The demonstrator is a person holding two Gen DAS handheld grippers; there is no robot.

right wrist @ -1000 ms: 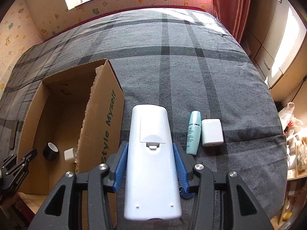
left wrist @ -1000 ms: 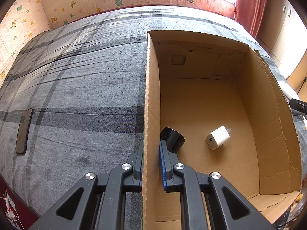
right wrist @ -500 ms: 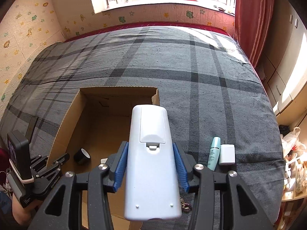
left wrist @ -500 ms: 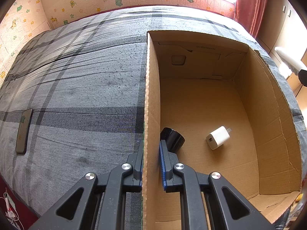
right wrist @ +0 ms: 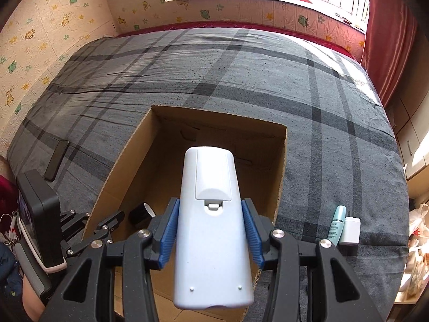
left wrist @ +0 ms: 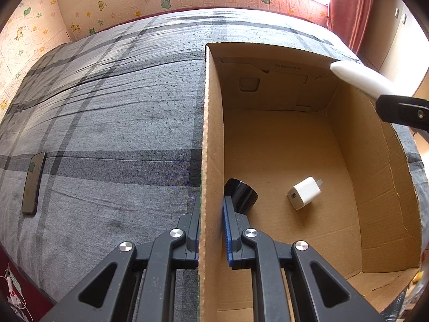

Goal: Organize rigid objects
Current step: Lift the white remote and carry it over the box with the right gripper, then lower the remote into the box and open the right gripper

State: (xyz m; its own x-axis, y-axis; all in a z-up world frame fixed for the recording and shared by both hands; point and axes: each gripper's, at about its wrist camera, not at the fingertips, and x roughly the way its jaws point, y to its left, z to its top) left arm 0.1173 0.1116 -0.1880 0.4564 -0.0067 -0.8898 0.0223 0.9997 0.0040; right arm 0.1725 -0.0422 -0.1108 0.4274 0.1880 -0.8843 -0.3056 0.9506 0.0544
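Above the open cardboard box (right wrist: 281,161) on the plaid bedspread (right wrist: 241,75), the right gripper (right wrist: 211,230) holds a white remote control (right wrist: 211,228) back-side up, its blue pads pressed against both long edges, the remote's far end pointing over the box interior. The left gripper (left wrist: 211,228) is pinched narrow on the box's left wall (left wrist: 211,134), steadying it. On the box floor lie a black roll of tape (left wrist: 241,196) and a white charger plug (left wrist: 304,193), near each other but apart. A teal tube (right wrist: 336,225) and a small white container (right wrist: 350,229) wait side by side on the bedspread just right of the box; a dark phone (left wrist: 33,183) lies well off to the left. The step in hand looks like the carry-in of the remote. Next it should be lowered toward bare floor beyond the plug, then let go; how high it sits above the floor is hard to judge through the fisheye.
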